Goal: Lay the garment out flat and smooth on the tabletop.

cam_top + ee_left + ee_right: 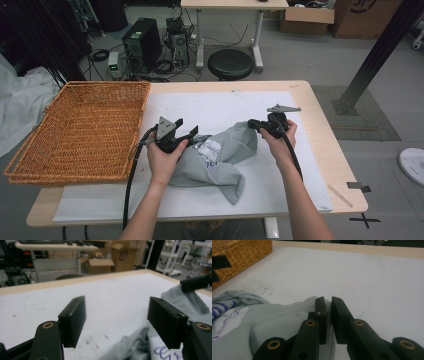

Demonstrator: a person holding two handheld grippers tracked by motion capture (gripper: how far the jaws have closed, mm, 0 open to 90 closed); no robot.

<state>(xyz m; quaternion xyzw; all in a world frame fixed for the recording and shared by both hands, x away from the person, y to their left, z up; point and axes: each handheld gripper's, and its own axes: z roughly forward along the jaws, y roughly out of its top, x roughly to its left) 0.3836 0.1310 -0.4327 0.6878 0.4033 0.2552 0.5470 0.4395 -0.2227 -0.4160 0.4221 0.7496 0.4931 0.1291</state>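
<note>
A crumpled grey garment (225,160) with purple writing on a white patch lies in the middle of the white mat (220,102). My left gripper (187,127) sits at the garment's left edge. In the left gripper view its jaws (117,305) stand wide apart, with the cloth (180,295) low at the right and nothing between the pads. My right gripper (252,123) is at the garment's upper right. In the right gripper view its jaws (328,301) are nearly together, with a thin fold of the grey cloth (269,317) pinched between them.
A large wicker basket (142,125) stands on the table's left side, also seen far left in the right gripper view (239,252). The wooden table edge (320,130) runs close on the right. A black stool (230,64) and a desk stand beyond the far edge.
</note>
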